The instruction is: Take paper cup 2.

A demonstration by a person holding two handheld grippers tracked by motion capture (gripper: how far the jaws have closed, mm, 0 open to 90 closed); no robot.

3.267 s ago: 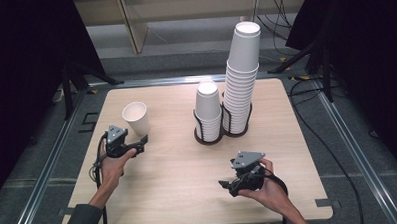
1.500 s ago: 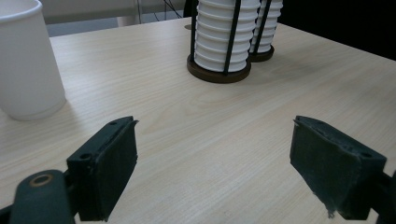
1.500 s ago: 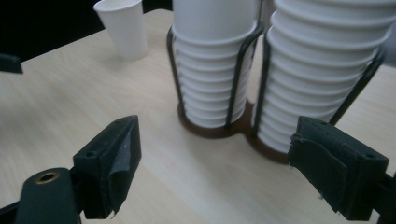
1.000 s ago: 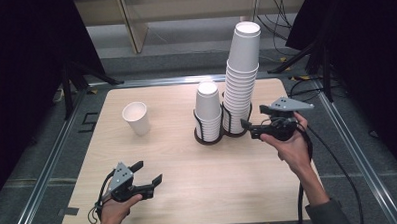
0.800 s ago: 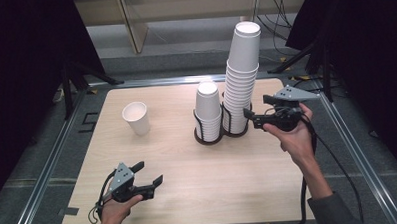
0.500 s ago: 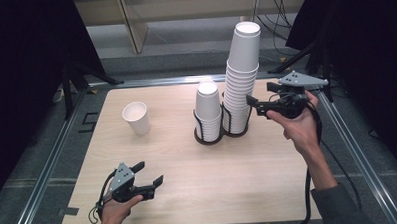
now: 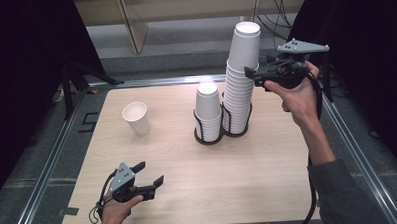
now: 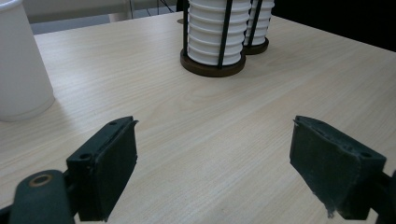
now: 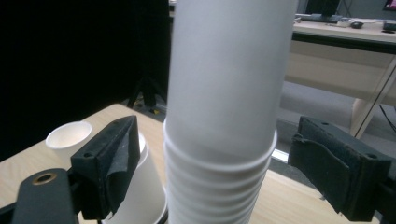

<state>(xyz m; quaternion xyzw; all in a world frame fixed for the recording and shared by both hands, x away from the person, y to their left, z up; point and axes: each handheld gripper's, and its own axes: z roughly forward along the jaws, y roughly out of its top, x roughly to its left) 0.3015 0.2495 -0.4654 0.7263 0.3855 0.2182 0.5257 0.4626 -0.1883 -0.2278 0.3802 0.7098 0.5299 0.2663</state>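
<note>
Jaws of the right gripper [image 7: 249,71] stood wide apart, empty, level with the top cup [image 9: 229,79] of the tall cup stack [image 7: 239,85] in its wire holder. Closing squarely on that cup alone, gently, seemed wise. The left gripper [image 7: 149,175] rested open, empty, low over the table [image 7: 269,179].

Black grippers [image 7: 131,182] with grey three-cornered plates, trailing cables; grey sleeve [image 7: 347,197].
</note>
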